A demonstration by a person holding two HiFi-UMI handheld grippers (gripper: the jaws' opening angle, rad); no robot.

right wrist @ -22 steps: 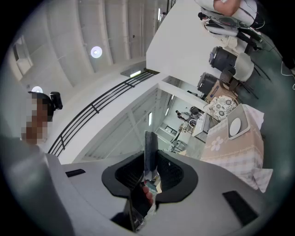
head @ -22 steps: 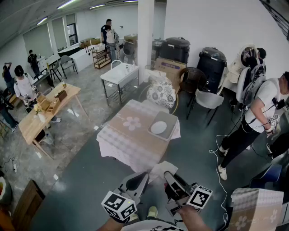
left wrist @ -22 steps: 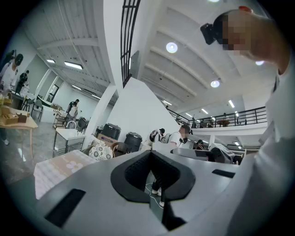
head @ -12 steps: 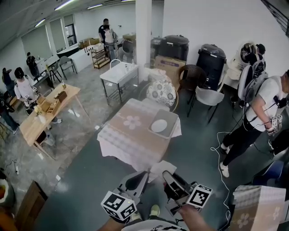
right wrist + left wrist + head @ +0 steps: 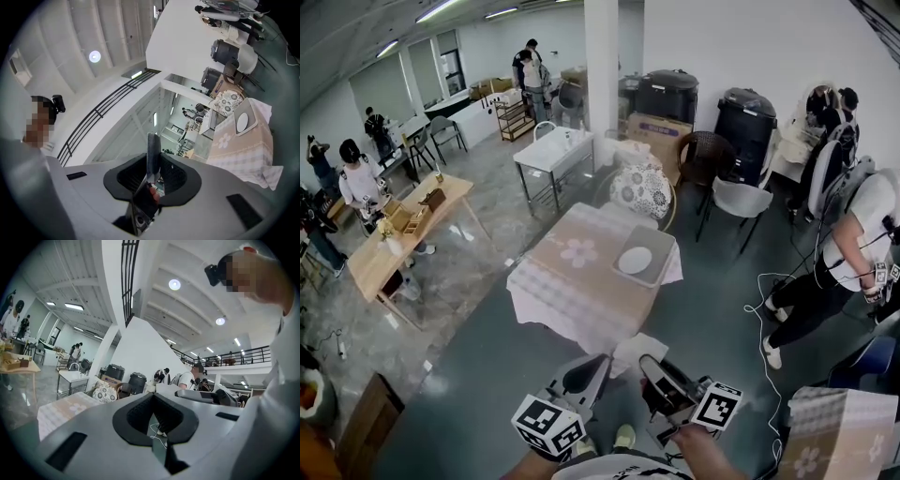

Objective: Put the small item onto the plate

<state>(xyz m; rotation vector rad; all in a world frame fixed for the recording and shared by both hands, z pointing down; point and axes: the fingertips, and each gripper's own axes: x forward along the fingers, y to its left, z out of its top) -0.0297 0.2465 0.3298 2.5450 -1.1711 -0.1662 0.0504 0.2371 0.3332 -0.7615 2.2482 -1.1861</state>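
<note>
Hardly any change from half a second back. Holding both tongs in the same spot at the bottom of the head view, left tongs (image 5: pixel 592 367) beside right tongs (image 5: pixel 652 367), marker cubes toward the body. Looking at the room from a slightly shifted angle: desk (image 5: pixel 572 291) now sitting a touch further right and higher in frame than before. Over at the right, the person in the white shirt (image 5: pixel 853 225) also nearer the edge than earlier, bent forward.

Gripping the small item (image 5: pixel 152 152) in the right tongs (image 5: pixel 151 164): pinched on a thin dark flat piece standing upright between the pads, with a bit of red just below it. Holding the left tongs (image 5: pixel 154 420) pressed nearly together, with only a thin slit between them and nothing in it but a glimpse of floor and a white cable beyond.

So: small item up in the right tongs, well apart from the plate, not yet on it.

On to containers. On the checked cloth of the desk, toward its far right corner, a grey tray (image 5: pixel 656 246) carrying a white plate (image 5: pixel 635 260), lying flat. Same pair in the right gripper view, tray (image 5: pixel 248 108) and plate (image 5: pixel 241 123). Against the white wall, a black bin (image 5: pixel 667 94) and a second black bin (image 5: pixel 743 117), both with lids on, and a cardboard box (image 5: pixel 661 131) between them, low down. On the wooden desk (image 5: pixel 403 248) at left, an open wooden crate (image 5: pixel 411 217); contents too small to tell.
</note>
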